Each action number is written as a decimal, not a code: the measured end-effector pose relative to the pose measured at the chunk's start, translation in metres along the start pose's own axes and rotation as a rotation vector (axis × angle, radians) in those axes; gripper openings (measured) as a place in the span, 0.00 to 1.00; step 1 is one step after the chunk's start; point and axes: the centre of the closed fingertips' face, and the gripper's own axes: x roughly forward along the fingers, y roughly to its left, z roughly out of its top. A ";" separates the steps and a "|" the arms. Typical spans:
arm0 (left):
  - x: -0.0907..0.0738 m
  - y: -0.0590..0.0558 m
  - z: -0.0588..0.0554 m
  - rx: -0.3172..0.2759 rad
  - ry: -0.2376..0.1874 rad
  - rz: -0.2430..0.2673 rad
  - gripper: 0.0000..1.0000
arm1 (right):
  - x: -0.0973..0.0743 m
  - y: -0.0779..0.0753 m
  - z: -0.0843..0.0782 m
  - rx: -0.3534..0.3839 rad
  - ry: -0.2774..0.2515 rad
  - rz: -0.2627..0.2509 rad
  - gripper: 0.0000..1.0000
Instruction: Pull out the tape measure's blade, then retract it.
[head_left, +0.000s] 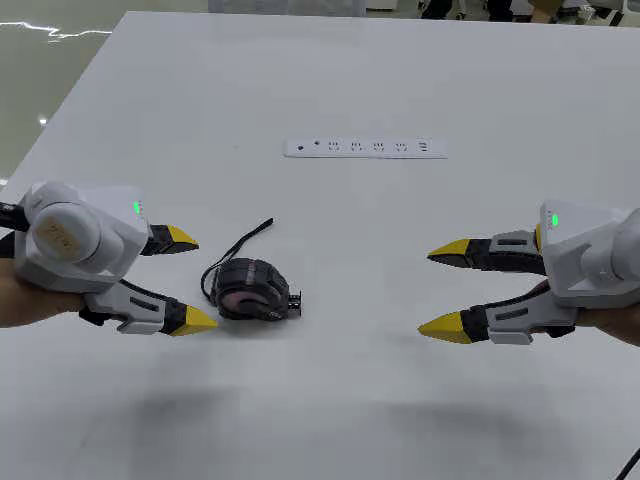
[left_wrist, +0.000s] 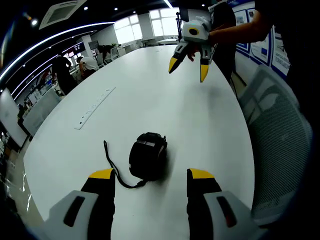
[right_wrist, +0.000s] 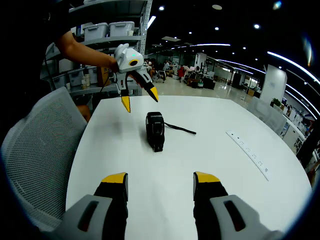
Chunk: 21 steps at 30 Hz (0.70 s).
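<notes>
Tape measure (head_left: 252, 290) is seen on the table (head_left: 350, 80), apparently upright on its base, blade fully in. It sits just ahead of the left gripper (head_left: 205, 281), whose jaws are spread wide and hold nothing. The right gripper (head_left: 425, 291) is well apart on the other side, jaws likewise spread and empty. No contact is made with the case. The blade hook (head_left: 295, 300) points toward the right gripper; the strap (head_left: 245, 240) trails off behind. Risks judged: case may slide or tip on the smooth top if clamped loosely; strap may be pinched with it; the small hook may slip from the jaw tips; a released blade may whip back.
</notes>
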 end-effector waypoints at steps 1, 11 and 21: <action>0.002 0.000 0.000 0.004 0.004 -0.004 0.54 | 0.002 -0.001 -0.001 -0.002 0.001 0.005 0.53; 0.013 0.001 -0.003 0.033 0.035 -0.035 0.51 | 0.022 -0.004 -0.004 -0.023 0.014 0.038 0.51; 0.027 0.004 -0.005 0.034 0.054 -0.062 0.48 | 0.043 -0.001 -0.001 -0.033 0.018 0.069 0.49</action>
